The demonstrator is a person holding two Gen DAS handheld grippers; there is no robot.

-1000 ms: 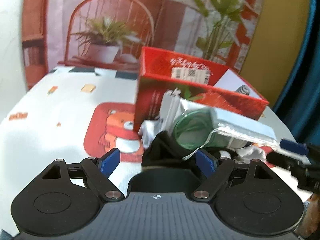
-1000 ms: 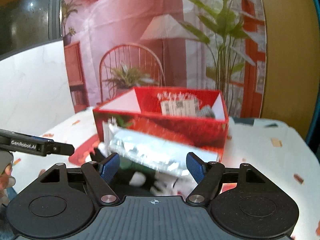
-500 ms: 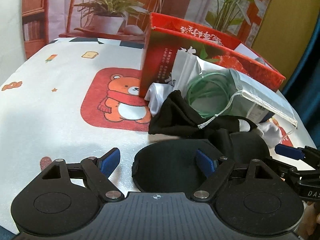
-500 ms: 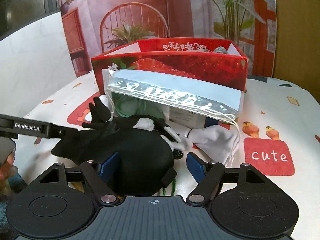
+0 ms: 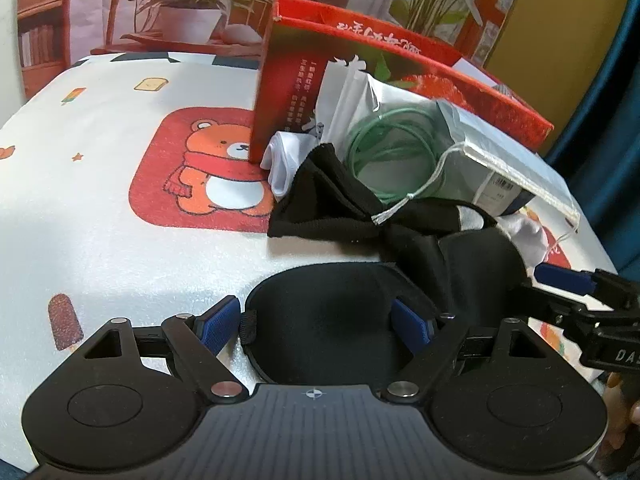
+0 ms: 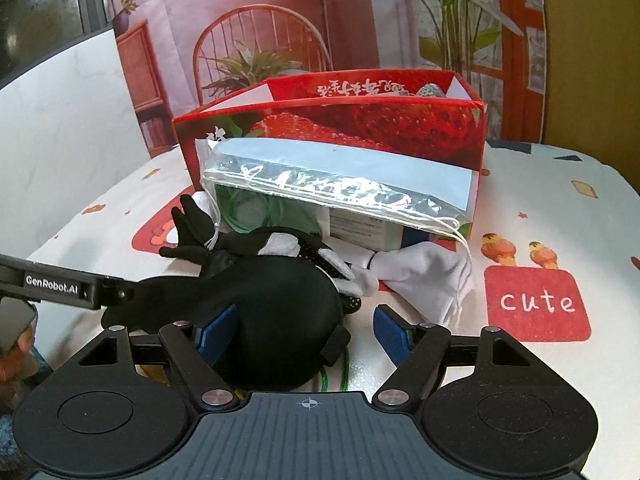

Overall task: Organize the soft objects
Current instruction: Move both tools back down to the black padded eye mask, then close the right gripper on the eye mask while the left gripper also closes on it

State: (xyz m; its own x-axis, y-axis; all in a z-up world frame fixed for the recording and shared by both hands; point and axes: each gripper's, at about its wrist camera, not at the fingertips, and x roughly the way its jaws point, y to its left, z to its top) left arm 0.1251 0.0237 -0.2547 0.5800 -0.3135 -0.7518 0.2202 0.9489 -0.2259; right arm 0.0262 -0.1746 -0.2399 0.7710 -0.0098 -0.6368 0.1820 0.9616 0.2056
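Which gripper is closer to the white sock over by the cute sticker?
Right. The right gripper sits just short of the white sock, which lies ahead to its right. The left gripper is across the black eye mask.

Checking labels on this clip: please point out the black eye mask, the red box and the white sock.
black eye mask (image 5: 320,328), left wrist view, middle of its padded cup.
red box (image 6: 360,128), right wrist view, strawberry-printed front wall.
white sock (image 6: 424,272), right wrist view, its bunched middle.

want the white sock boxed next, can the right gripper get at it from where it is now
Probably yes. The white sock lies uncovered on the table ahead of the open right gripper, slightly to its right. The black eye mask sits between the fingers, and the silver bag overhangs the sock's far end.
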